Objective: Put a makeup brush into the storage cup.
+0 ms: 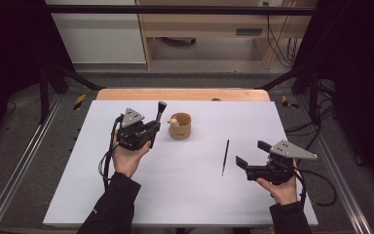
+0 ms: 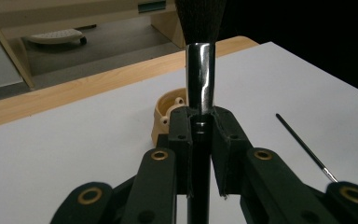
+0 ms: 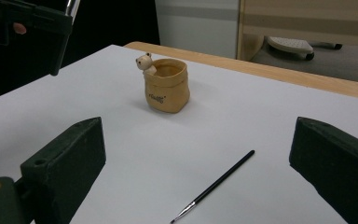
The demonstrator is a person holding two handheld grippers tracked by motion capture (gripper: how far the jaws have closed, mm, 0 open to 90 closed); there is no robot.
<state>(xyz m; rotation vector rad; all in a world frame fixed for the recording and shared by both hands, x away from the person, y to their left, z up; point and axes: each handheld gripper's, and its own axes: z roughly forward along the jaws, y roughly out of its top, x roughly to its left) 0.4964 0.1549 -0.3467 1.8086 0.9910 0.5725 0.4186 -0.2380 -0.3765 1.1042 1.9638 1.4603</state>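
My left gripper (image 1: 154, 127) is shut on a thick black makeup brush (image 1: 160, 113), held upright with its bristles on top, just left of a tan sack-shaped pot (image 1: 180, 126) with a small bear figure on its rim. In the left gripper view the brush's chrome ferrule (image 2: 200, 77) rises from between the closed jaws, and the pot (image 2: 167, 112) sits behind them. A thin black brush (image 1: 225, 157) lies flat on the white mat. My right gripper (image 1: 252, 154) stands open near the thin brush (image 3: 214, 185), level above the mat, with the pot (image 3: 167, 85) farther off.
The white mat (image 1: 185, 195) covers a wooden table (image 1: 182, 94) whose bare edge shows at the far side. Black frame rails run along both sides. Cables trail from both grippers toward the near edge.
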